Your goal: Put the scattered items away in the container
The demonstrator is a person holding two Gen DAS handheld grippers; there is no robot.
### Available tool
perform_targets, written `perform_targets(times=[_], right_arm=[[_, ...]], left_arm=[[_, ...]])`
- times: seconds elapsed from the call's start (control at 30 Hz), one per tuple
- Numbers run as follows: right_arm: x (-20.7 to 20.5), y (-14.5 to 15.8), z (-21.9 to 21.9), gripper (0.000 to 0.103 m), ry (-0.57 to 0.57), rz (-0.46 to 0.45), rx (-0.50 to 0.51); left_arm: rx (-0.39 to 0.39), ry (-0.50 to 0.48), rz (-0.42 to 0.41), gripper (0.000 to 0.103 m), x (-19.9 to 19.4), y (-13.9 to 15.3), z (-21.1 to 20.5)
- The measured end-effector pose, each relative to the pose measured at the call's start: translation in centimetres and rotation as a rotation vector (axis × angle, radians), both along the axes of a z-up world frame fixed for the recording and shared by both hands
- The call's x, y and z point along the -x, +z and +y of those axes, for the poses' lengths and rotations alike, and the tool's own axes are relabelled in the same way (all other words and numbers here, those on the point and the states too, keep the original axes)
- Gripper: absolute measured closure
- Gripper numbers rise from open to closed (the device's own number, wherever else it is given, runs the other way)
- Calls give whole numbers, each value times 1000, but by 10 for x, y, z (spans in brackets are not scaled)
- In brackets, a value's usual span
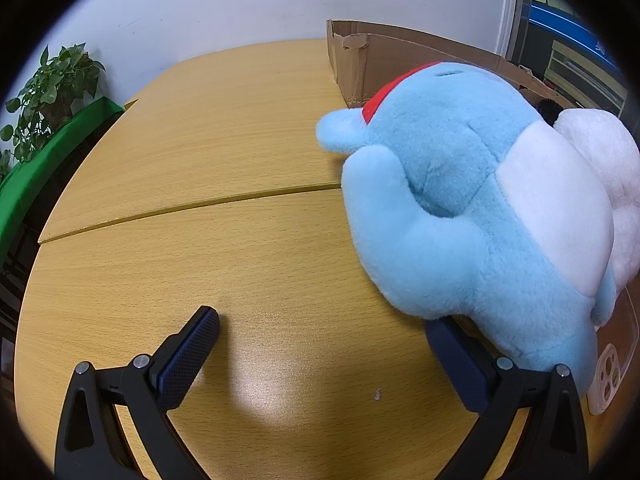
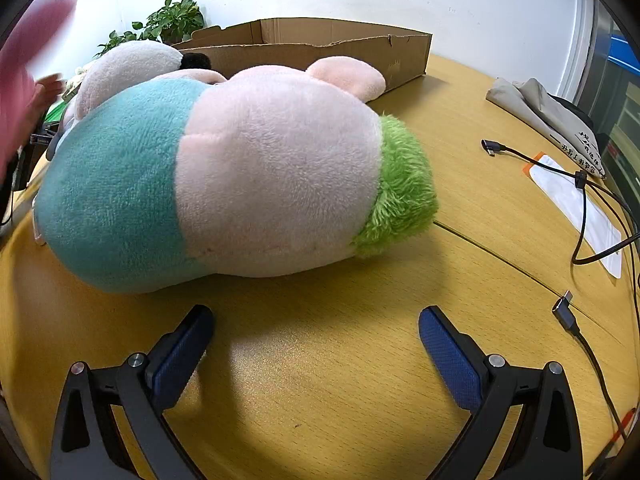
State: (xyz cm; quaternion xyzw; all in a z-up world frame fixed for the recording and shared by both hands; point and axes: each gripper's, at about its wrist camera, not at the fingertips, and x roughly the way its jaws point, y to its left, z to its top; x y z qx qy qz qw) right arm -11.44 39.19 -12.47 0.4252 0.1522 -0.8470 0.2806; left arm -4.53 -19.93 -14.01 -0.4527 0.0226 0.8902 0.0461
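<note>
A big plush toy lies on the wooden table. In the left wrist view its blue body [image 1: 452,208] with a white belly and red mouth fills the right side; its lower edge covers the tip of my left gripper's right finger. My left gripper [image 1: 324,322] is open, nothing between its fingers. In the right wrist view a plush toy [image 2: 224,176] in teal, pale pink and shaggy green lies just beyond my right gripper [image 2: 316,320], which is open and clear of it. A shallow cardboard box [image 2: 320,46] stands behind; its corner [image 1: 352,64] shows in the left wrist view.
A phone case [image 1: 610,376] lies at the table's right edge under the blue plush. Charging cables [image 2: 580,184], a white packet [image 2: 576,208] and a folded beige cloth [image 2: 548,120] lie on the right. A person's hand [image 2: 48,88] shows at far left. Potted plants [image 1: 52,92] stand beyond the table.
</note>
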Motion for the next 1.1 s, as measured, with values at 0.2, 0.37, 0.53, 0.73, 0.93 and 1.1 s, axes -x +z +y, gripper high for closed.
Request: perform_targets(times=[0.2, 0.37, 0.53, 0.73, 0.93, 1.1], right_arm=[[0, 0, 0, 0, 0, 0, 0], [0, 0, 0, 0, 0, 0, 0], [0, 0, 0, 0, 0, 0, 0], [0, 0, 0, 0, 0, -1, 0], [1, 0, -1, 0, -12, -3, -1], [-17, 1, 1, 0, -91, -21, -13]], left_arm=[[0, 0, 0, 0, 0, 0, 0], [0, 0, 0, 0, 0, 0, 0], [0, 0, 0, 0, 0, 0, 0], [0, 4, 0, 0, 0, -2, 0], [-2, 5, -1, 0, -1, 3, -3], [-49, 55, 101, 8, -47, 32, -8]])
